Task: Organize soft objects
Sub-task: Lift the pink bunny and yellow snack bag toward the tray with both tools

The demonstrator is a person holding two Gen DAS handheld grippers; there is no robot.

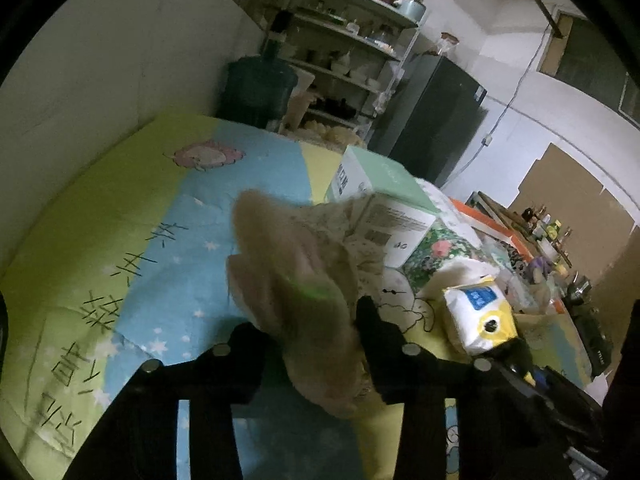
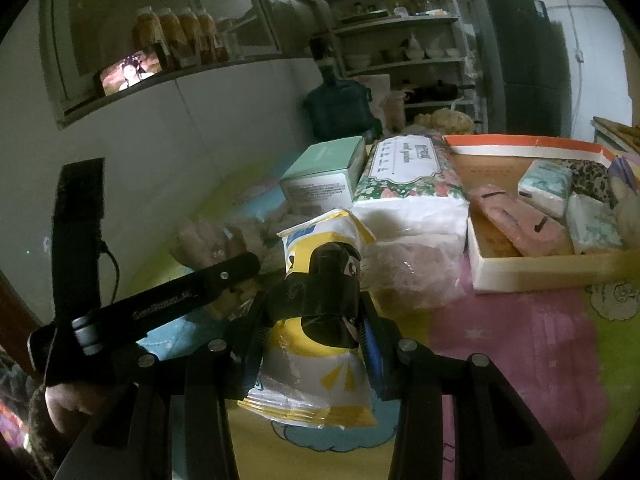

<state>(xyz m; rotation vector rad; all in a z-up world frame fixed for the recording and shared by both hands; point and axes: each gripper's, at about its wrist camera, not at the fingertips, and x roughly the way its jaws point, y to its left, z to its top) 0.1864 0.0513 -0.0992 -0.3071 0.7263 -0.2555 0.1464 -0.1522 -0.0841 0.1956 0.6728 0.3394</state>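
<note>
My left gripper (image 1: 308, 320) is shut on a beige plush toy (image 1: 296, 280) and holds it above the cartoon bedsheet (image 1: 160, 240); the toy is motion-blurred. My right gripper (image 2: 312, 300) is shut on a white-and-yellow tissue pack (image 2: 320, 380), which also shows in the left wrist view (image 1: 480, 312). To the right, an orange-rimmed white box (image 2: 520, 272) holds a pink soft item (image 2: 516, 224), tissue packs (image 2: 592, 224) and a leopard-print cloth (image 2: 588, 176). The plush toy shows blurred at the left in the right wrist view (image 2: 208, 240).
A mint-topped carton (image 2: 324, 172) and a floral tissue pack (image 2: 404, 172) stand behind the yellow pack; a clear bag of pinkish material (image 2: 412, 272) lies beside it. Shelves (image 2: 400, 40), a water jug (image 2: 340, 108) and a dark fridge (image 2: 524, 60) stand beyond the bed.
</note>
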